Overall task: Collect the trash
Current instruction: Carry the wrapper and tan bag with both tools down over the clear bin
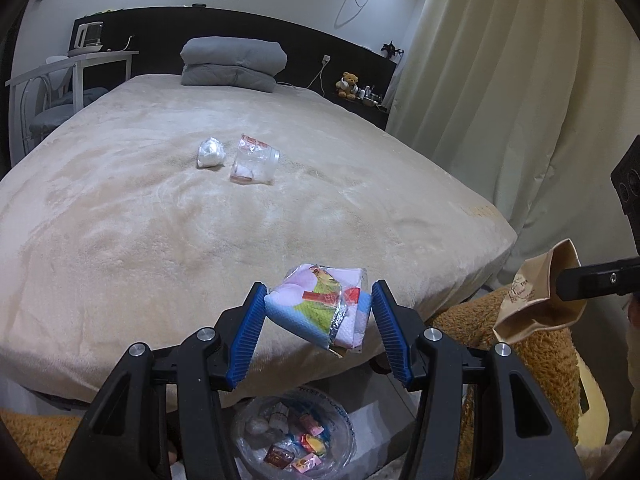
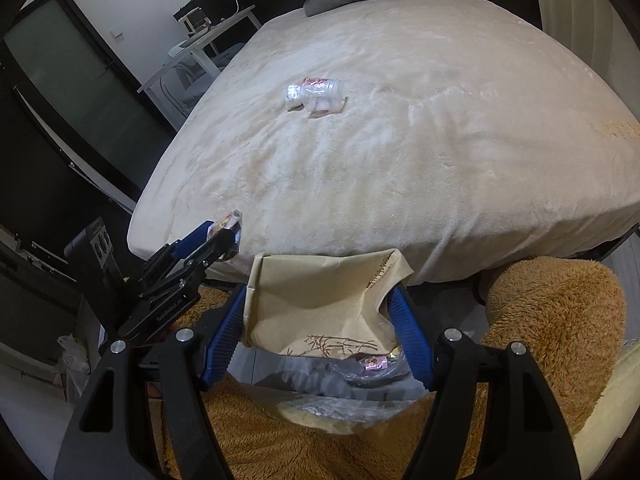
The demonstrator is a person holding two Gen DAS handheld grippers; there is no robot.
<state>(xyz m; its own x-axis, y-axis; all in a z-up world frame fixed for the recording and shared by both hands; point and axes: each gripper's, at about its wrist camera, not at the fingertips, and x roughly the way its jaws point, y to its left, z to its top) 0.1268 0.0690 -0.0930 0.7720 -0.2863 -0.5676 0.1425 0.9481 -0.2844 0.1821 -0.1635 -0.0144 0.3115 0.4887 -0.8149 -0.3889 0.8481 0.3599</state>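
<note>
My left gripper (image 1: 318,304) is shut on a colourful foil snack packet (image 1: 316,300), held just past the bed's near edge. The same gripper (image 2: 224,236) shows at the left of the right wrist view with the packet (image 2: 229,222) in its tips. My right gripper (image 2: 318,294) is shut on a brown paper bag (image 2: 316,300) and holds its mouth open; wrappers (image 2: 372,362) lie inside. In the left wrist view that bag (image 1: 536,304) hangs to the right of the packet. A crumpled white tissue (image 1: 210,153) and a clear plastic cup (image 1: 254,160) lie mid-bed.
The beige bed (image 1: 160,240) fills both views, with a folded grey duvet (image 1: 234,62) at its head. A white desk (image 1: 76,64) stands left, curtains (image 1: 500,80) right. A clear container of wrappers (image 1: 296,436) sits on the floor below. Brown plush (image 2: 560,320) lies near the bag.
</note>
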